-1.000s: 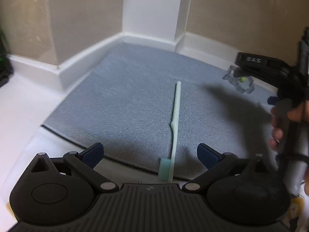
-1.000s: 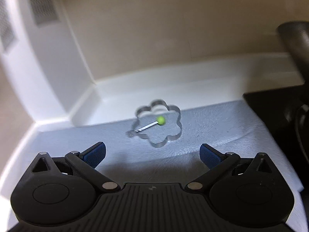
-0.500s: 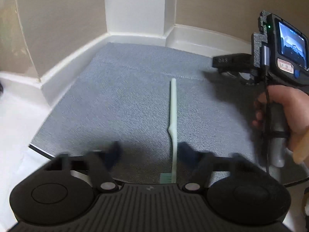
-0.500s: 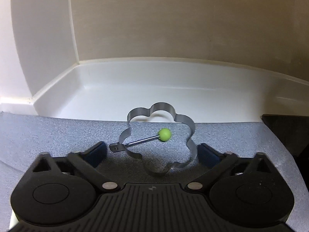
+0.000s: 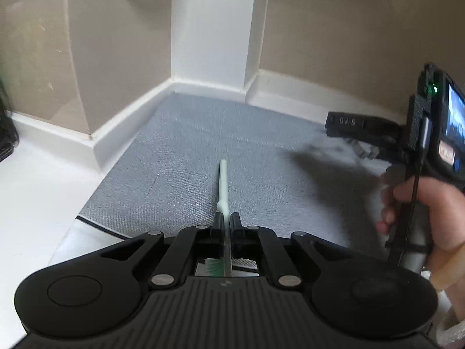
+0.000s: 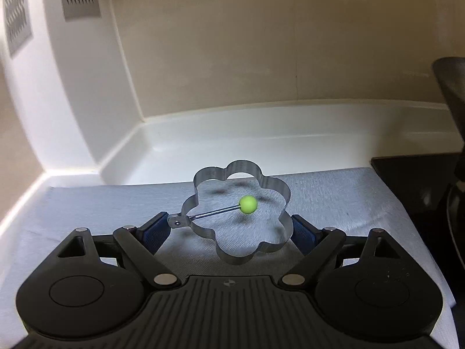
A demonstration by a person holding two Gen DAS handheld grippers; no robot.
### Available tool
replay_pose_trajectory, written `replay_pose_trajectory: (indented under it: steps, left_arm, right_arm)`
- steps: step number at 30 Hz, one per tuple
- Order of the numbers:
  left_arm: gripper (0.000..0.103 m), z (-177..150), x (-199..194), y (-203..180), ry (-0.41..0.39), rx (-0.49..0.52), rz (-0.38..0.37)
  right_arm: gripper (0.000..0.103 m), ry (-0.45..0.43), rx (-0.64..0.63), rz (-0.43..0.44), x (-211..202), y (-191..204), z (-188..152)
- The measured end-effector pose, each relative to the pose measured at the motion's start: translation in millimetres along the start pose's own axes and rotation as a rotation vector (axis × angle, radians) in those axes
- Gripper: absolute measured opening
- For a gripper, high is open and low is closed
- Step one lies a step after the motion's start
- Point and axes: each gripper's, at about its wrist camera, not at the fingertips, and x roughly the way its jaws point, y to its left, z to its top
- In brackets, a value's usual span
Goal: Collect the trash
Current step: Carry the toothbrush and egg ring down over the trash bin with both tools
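My left hand-held gripper [image 5: 224,224] pinched the toothbrush [image 5: 223,186] at lower centre; my right hand-held gripper [image 6: 229,231] stood wide around the flower-shaped ring [image 6: 239,209], mid-frame. Next, I judged, close and lift.

A grey woven cloth mat [image 5: 180,157], matt and finely ribbed, is laid over a smooth, glossy white worktop [image 5: 37,192]. The toothbrush [image 5: 223,186] is moulded in pale green plastic with a satin finish. The flower-shaped ring [image 6: 241,221] is formed from polished metal strip, its wire handle tipped with a matt lime plastic ball [image 6: 248,204]. Both tongs [image 5: 224,226] are made of matt black plastic; blue rubbery pads [image 6: 154,232] are seen on the right tongs [image 6: 229,232].
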Motion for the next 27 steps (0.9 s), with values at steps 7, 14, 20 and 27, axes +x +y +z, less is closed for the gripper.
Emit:
replay_pose_trajectory:
  steps: [7,14,20,27]
  left_arm:
    - [0.003,1,-42,6,-0.054,-0.036,-0.013]
    - [0.003,-10,-99,9,-0.114,-0.056,-0.017]
    - [0.003,-32,-148,17,-0.153,-0.067,-0.017]
    - [0.003,-67,-201,17,-0.176,-0.056,-0.005]
  right_arm:
    - [0.089,-0.031,-0.037,0.071,-50,2,-11]
    - [0.089,-0.108,-0.097,0.164,-125,-1,-31]
    - [0.089,-0.153,-0.170,0.262,-188,-5,-58]
    - [0.089,-0.168,-0.241,0.368,-261,-14,-92]
